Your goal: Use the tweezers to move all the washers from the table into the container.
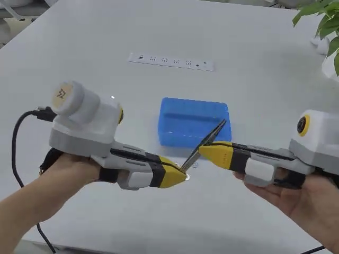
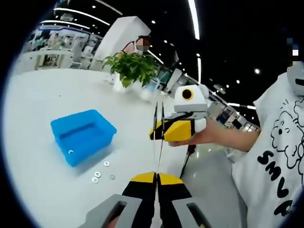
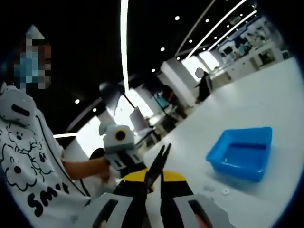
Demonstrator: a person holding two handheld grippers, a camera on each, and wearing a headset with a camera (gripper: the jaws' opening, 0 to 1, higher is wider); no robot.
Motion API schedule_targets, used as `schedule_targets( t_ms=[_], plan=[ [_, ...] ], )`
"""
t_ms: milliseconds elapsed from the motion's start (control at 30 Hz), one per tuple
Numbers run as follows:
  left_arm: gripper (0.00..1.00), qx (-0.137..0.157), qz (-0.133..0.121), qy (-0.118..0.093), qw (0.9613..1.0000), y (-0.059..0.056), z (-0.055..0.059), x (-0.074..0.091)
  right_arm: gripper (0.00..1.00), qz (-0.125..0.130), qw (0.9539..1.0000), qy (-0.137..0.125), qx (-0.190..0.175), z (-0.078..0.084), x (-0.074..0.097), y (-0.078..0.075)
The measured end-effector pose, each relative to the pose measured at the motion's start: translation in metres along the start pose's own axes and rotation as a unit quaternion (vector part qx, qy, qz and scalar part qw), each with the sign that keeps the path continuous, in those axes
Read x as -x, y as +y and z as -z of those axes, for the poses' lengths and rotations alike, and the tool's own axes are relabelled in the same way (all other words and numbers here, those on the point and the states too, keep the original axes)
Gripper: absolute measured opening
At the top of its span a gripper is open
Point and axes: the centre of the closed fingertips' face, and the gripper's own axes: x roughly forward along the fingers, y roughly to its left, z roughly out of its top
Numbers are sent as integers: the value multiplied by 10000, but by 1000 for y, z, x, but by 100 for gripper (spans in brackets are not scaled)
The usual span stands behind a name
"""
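Left gripper [image 1: 180, 177]: jaws closed on near end of tweezers [image 1: 204, 144]. Right gripper [image 1: 204, 150]: jaws clamped mid-shaft. Tweezers: thin dark metal, long axis diagonal, rising toward container [image 1: 193, 123]. Washers [image 2: 97, 174]: small flat rings on matte white tabletop [image 1: 238, 32], below jaws, left jaws nearer, just beside container near wall. Container: blue plastic, rectangular, shallow.

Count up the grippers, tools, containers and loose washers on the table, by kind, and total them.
Grippers: 2 (left gripper, right gripper)
Tweezers: 1
Blue container: 1
Washers loose on the table: 4 that I can make out
Total: 8
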Motion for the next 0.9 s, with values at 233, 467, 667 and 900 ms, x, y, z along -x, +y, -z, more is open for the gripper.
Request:
schedule_targets(
  t_ms=[233, 467, 667, 900],
  plan=[
    [0, -817, -920, 720, 9898, 17, 4, 14, 20, 1110, 9881, 717, 788, 6, 8, -24],
    [0, -1395, -1304, 1571, 9690, 30, 21, 19, 30, 1736, 9412, 1676, 2363, 5, 15, -23],
    [0, -1877, -1380, 2269, 9456, 38, 37, 21, 30, 1586, 8780, 2766, 3569, 20, -1, -20],
    [0, -2151, -1261, 2371, 9389, 29, 36, 22, 20, 961, 8415, 3665, 3852, 51, -18, -24]
  ],
)
